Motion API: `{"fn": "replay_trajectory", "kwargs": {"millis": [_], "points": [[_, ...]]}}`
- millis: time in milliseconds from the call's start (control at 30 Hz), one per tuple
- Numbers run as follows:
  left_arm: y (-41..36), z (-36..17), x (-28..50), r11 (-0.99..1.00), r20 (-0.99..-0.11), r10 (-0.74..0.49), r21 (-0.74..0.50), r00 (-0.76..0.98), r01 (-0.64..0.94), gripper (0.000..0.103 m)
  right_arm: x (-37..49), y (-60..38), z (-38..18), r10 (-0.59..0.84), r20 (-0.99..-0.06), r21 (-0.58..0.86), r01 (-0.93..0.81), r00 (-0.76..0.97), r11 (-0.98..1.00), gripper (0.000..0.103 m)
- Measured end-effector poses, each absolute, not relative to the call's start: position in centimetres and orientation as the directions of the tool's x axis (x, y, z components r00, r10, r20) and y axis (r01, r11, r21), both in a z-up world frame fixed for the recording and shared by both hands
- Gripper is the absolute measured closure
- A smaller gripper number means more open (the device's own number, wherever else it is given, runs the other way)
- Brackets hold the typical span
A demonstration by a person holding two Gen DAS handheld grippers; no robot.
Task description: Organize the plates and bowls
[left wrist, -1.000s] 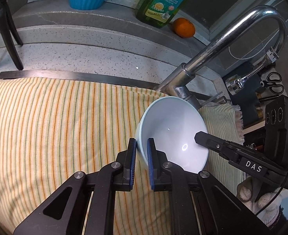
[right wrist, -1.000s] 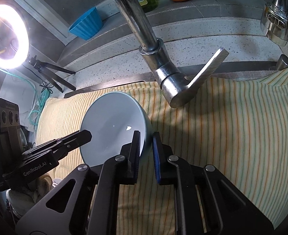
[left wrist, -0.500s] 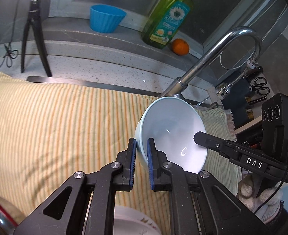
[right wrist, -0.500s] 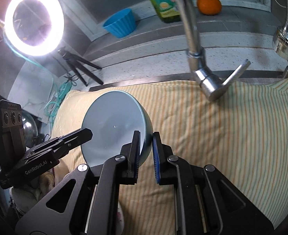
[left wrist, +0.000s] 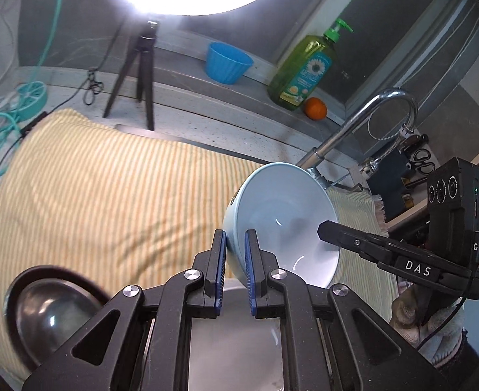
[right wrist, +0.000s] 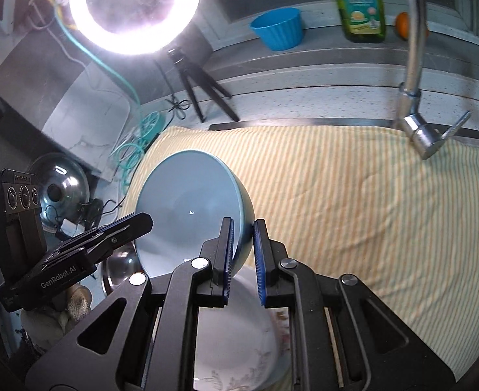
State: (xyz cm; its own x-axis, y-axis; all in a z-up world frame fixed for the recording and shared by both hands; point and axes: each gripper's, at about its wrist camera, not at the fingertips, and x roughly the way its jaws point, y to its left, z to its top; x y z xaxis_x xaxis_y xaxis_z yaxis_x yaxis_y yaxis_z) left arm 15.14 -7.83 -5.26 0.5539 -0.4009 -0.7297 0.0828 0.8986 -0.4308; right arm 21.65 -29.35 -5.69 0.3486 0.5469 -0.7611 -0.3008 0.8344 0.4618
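Observation:
A pale blue bowl [left wrist: 281, 215] hangs tilted above the striped cloth, held by both grippers on opposite sides of its rim. My left gripper [left wrist: 234, 233] is shut on the near rim in the left wrist view. My right gripper [right wrist: 243, 221] is shut on the bowl [right wrist: 187, 208] at its right edge. The right gripper's fingers [left wrist: 343, 236] reach into the bowl from the right. Below the fingers lies a white flowered plate [right wrist: 239, 355], partly hidden. A steel bowl [left wrist: 47, 312] sits to its left.
A yellow striped cloth [left wrist: 109, 195] covers the sink area. A chrome tap [left wrist: 353, 123] stands at the back right. On the ledge are a blue cup [left wrist: 228, 62], a green soap bottle [left wrist: 304, 68] and an orange [left wrist: 316, 112]. A ring light [right wrist: 132, 9] on a tripod [left wrist: 138, 75] glares at the back.
Both grippers have drawn back and upward with the bowl, away from the tap. The white plate, the steel bowl and the ring light have come into view.

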Motion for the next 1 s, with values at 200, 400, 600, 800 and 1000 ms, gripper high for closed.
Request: {"fn": "replay_trajectory", "kwargs": {"millis": [200,400,600,800,1000], "points": [[-4.0,-4.5,12.6,0.903,-0.730,-0.371,-0.427,0.574,0.041,0.093,19.9,-25.1,-4.8,0.581,-0.748,0.476,-0.351,0.320,0.806,0.091],[-0.1,-4.2,10.3,0.903,-0.731,-0.340,-0.429,0.592,-0.012,0.093,18.3,-20.6,-4.2,0.604,-0.746,0.477,-0.408,0.281,0.778,0.091],[2.6,-4.7,8.3,0.898,-0.742,-0.317,-0.435,0.590,-0.064,0.093,16.9,-17.1,-4.8,0.619,-0.751,0.486,-0.442,0.228,0.753,0.091],[4.7,-6.4,6.9,0.890,-0.767,-0.306,-0.441,0.564,-0.116,0.093,15.8,-14.2,-6.2,0.608,-0.773,0.478,-0.466,0.180,0.745,0.091],[5.9,-7.2,5.9,0.884,-0.778,-0.301,-0.444,0.552,-0.144,0.093,15.4,-12.3,-7.9,0.590,-0.795,0.472,-0.470,0.137,0.746,0.091]]}}
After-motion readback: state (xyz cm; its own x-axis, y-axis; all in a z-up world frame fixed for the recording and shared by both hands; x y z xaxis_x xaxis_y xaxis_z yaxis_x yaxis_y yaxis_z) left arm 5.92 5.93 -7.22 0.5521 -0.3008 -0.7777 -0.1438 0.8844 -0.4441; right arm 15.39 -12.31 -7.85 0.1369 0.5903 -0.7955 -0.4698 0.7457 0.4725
